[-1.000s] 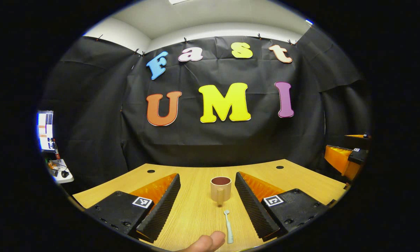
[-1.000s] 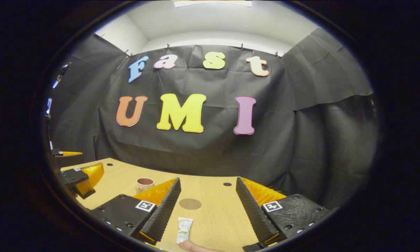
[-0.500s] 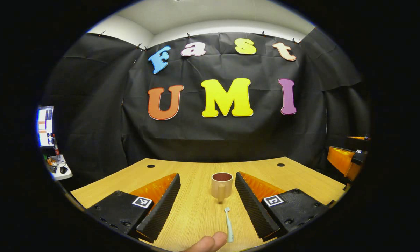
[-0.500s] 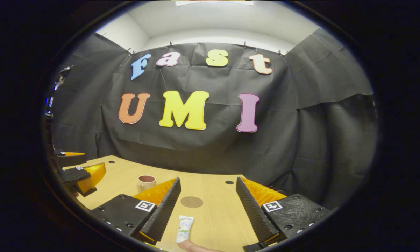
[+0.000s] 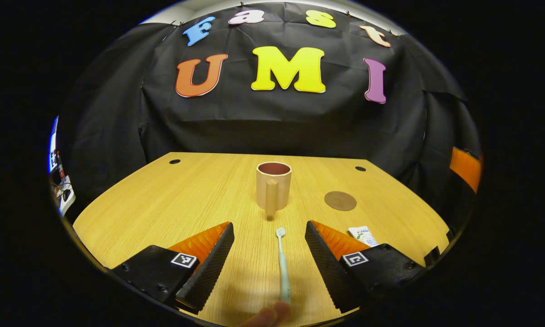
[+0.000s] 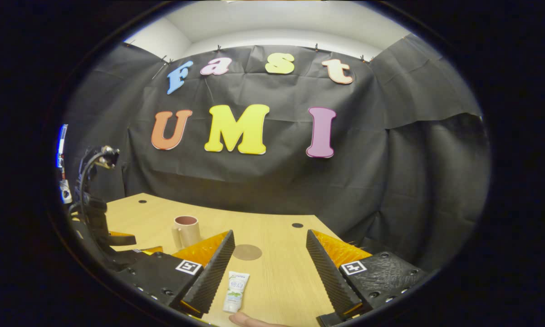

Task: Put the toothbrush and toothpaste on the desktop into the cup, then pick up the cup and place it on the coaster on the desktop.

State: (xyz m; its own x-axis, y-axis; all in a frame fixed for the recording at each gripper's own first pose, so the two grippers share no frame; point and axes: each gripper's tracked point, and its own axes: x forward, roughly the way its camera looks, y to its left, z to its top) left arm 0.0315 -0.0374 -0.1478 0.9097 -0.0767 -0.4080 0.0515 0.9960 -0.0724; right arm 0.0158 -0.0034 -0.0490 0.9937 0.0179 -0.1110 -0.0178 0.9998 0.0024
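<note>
toothbrush [image 5: 281, 263]: lies flat on the wooden desktop [image 5: 172, 200], bristle end toward the cup, handle end toward the camera, where a fingertip [image 5: 267, 315] shows at the bottom edge of the left gripper view.
what changed: half a second ago the left gripper view looked nearly level at the booth wall; now it looks down over the desktop, so the left gripper [image 5: 269, 254] has tipped down and risen. i judge this to be the approach to picking up the toothbrush; nothing is in the cup yet.
brush and fingers: between the two fingers, nearer the middle, touching neither.
left gripper state: fingers spread wide, holding nothing.
cup [image 5: 273, 186]: upright, beyond the brush, handle facing the camera.
toothpaste [image 6: 236, 285]: flat on the desktop, just beside the right gripper's left finger in the right gripper view, inside the gap.
right gripper [image 6: 268, 268]: fingers wide apart, holding nothing; little changed.
coaster [image 5: 340, 200]: bare, right of the cup, well apart from it.
</note>
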